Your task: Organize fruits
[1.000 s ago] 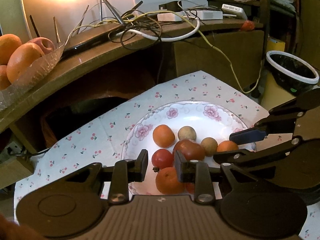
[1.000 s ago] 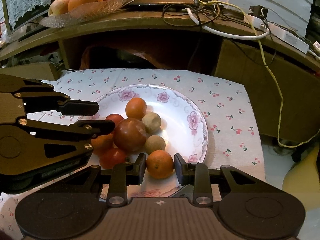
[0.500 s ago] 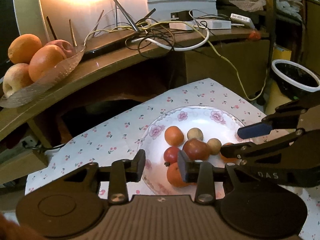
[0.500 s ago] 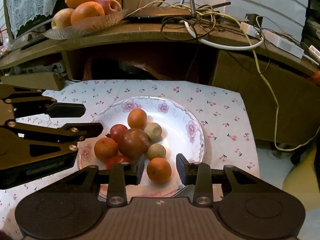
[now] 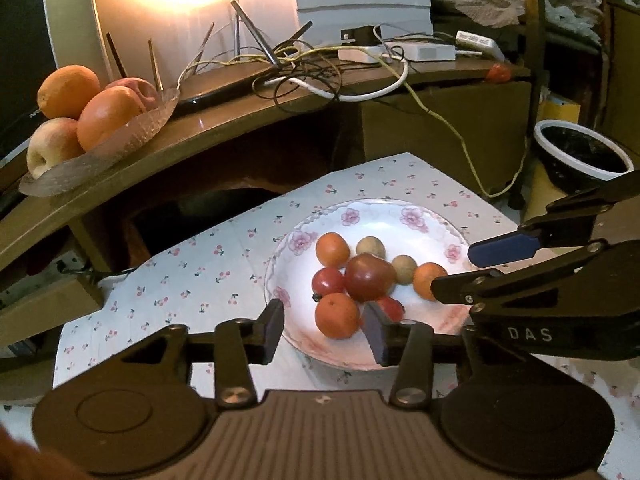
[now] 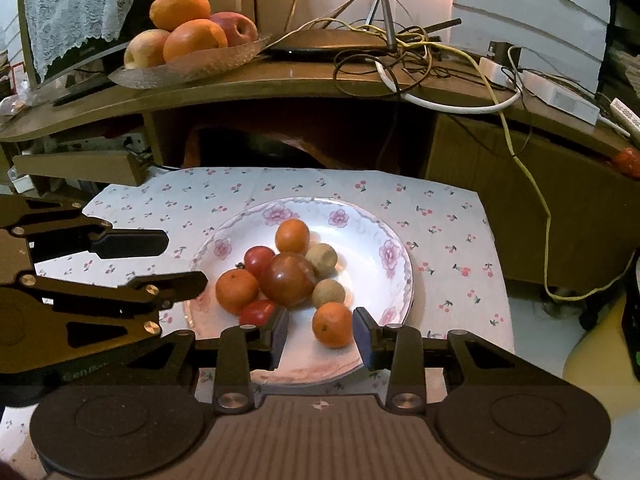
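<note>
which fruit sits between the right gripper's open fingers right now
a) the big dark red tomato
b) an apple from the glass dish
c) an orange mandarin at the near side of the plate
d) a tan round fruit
c: in the right wrist view the right gripper frames the orange mandarin at the near side of the plate, jaws open and not touching it.

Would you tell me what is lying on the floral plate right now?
On the floral plate: three oranges, two tomatoes, two brownish round fruits and a large dark-red fruit. Anything beneath the pile is hidden.
</note>
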Action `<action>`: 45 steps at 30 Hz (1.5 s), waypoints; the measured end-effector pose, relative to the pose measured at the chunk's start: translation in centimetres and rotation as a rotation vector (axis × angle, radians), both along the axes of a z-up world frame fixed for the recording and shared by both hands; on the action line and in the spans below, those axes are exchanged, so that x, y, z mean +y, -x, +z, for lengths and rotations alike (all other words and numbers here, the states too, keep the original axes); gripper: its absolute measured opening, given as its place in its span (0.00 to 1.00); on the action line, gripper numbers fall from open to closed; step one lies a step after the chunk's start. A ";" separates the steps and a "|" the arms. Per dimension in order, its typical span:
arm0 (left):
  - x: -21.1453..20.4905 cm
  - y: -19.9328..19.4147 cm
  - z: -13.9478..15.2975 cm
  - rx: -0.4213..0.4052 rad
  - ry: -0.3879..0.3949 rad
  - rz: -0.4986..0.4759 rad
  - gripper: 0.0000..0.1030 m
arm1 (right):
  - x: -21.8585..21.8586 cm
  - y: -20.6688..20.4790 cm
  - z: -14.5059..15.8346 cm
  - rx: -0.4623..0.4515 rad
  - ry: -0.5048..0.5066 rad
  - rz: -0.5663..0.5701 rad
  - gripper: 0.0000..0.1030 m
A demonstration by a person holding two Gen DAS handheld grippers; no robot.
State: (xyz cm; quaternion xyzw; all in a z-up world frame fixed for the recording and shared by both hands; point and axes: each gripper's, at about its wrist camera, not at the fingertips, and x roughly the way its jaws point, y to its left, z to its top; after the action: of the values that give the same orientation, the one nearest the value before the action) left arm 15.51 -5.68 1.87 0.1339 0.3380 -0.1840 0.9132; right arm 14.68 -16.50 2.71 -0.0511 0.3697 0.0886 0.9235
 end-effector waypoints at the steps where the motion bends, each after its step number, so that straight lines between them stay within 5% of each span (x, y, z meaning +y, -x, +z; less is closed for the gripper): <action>1: 0.1 0.4 0.1 -0.002 0.002 0.002 0.50 | 0.0 0.3 0.1 -0.001 -0.003 -0.001 0.36; 19: 1.1 5.4 0.3 0.006 0.014 0.010 0.53 | -2.9 7.5 1.3 -0.013 -0.042 -0.078 0.38; 31: 0.2 8.8 0.3 0.007 0.015 0.007 0.70 | -2.8 11.5 0.9 0.004 -0.056 -0.085 0.39; 45: 2.3 11.8 0.1 0.030 0.080 0.119 0.96 | -1.3 14.6 0.8 0.004 -0.078 -0.078 0.39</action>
State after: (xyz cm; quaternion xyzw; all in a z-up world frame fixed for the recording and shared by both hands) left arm 3.67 -3.36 1.95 0.0744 0.3515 -0.1449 0.9219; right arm 0.06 -17.78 3.48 -0.0002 0.3695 0.0669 0.9268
